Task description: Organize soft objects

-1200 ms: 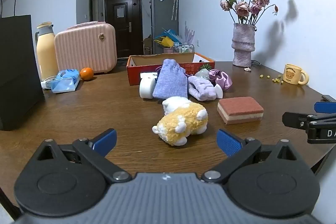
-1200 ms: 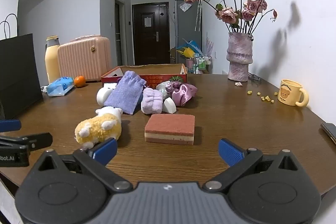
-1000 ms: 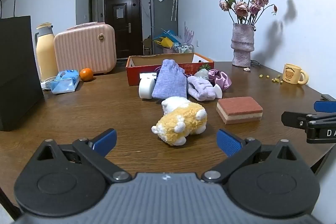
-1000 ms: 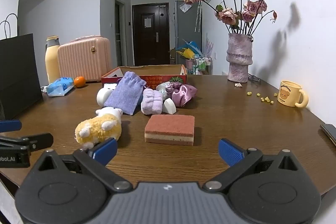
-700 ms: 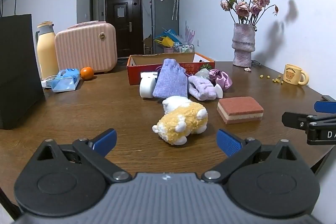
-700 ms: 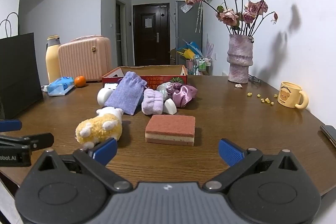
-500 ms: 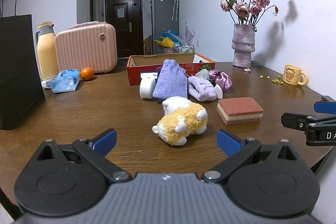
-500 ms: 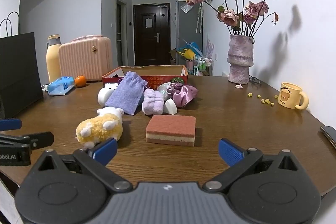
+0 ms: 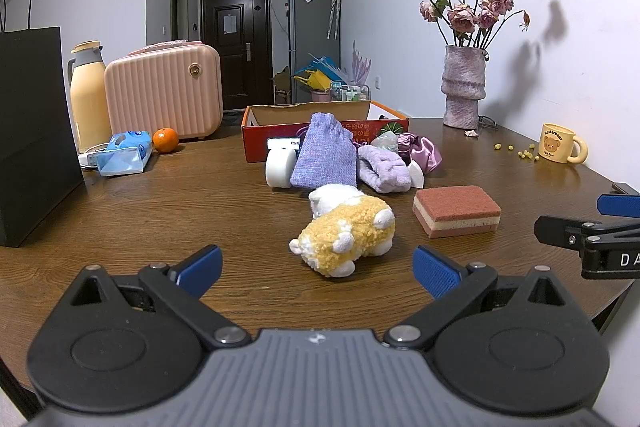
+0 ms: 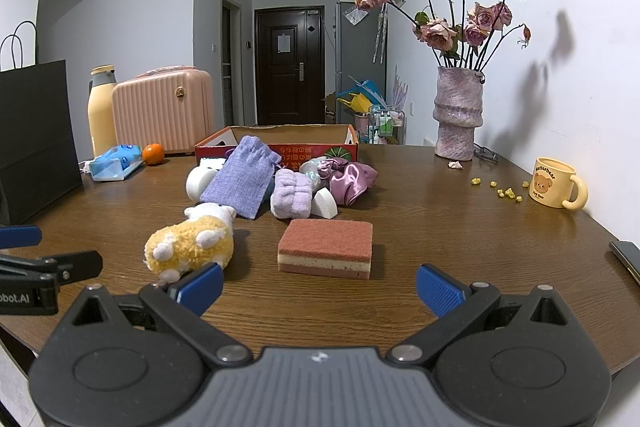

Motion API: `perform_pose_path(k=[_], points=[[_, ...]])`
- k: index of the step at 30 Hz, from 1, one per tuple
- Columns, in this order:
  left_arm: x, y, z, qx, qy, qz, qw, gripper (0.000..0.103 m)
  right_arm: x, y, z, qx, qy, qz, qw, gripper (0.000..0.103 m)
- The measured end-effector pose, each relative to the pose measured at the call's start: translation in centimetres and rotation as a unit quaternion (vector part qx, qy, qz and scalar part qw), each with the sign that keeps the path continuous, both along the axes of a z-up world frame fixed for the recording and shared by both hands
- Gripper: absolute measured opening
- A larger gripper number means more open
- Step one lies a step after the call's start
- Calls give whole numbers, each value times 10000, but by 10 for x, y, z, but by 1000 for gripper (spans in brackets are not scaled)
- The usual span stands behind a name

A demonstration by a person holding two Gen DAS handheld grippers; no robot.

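dark brown wood grain runs across the round-edged table (image 9: 160, 203), set in a white-walled room with a dark door at the far end. along its left side stand a black paper bag (image 9: 32, 131), a cream thermos flask (image 9: 90, 95), a ribbed pink hard-shell case (image 9: 164, 99), a blue tissue pack (image 9: 124, 155) and a small orange fruit (image 9: 165, 140). mid-table sits an open red cardboard box (image 9: 320, 131); leaning against its front are a lilac drawstring pouch (image 9: 326, 157), a folded lavender towel (image 9: 382, 171) and a shiny purple satin scrunchie (image 9: 424, 153). nearer lies a yellow-and-white plush toy (image 9: 346, 235), on its side, with a rust-red layered sponge (image 9: 456, 211) just beside it to the right. further right, a mauve ceramic vase of dried roses (image 9: 464, 87) stands by the wall, and a yellow bear mug (image 9: 560, 143) near the table's right edge.

the left gripper (image 9: 316, 269) hovers over the near edge, jaws spread wide and empty, the plush toy straight ahead between them. the right gripper (image 10: 318, 285) is likewise spread and empty, facing the sponge. bare wood lies between both grippers and the objects, and on the right toward the mug.
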State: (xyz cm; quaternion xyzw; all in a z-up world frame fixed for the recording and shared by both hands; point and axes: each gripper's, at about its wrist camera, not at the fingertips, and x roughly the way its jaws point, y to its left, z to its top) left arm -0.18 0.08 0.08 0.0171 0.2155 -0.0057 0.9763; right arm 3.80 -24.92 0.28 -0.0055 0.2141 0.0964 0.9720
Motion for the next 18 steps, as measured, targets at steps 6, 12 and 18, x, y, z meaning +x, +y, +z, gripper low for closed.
perform_pose_path(k=[6, 12, 18], points=[[0, 0, 0, -4, 2, 3, 10000, 103, 0, 0, -1, -4, -1, 1, 10000, 103], [0, 0, 0, -3, 3, 1, 10000, 103, 0, 1, -1, -13, 4, 2, 10000, 103], [0, 0, 0, -6, 3, 2, 10000, 103, 0, 1, 0, -16, 8, 5, 10000, 103]])
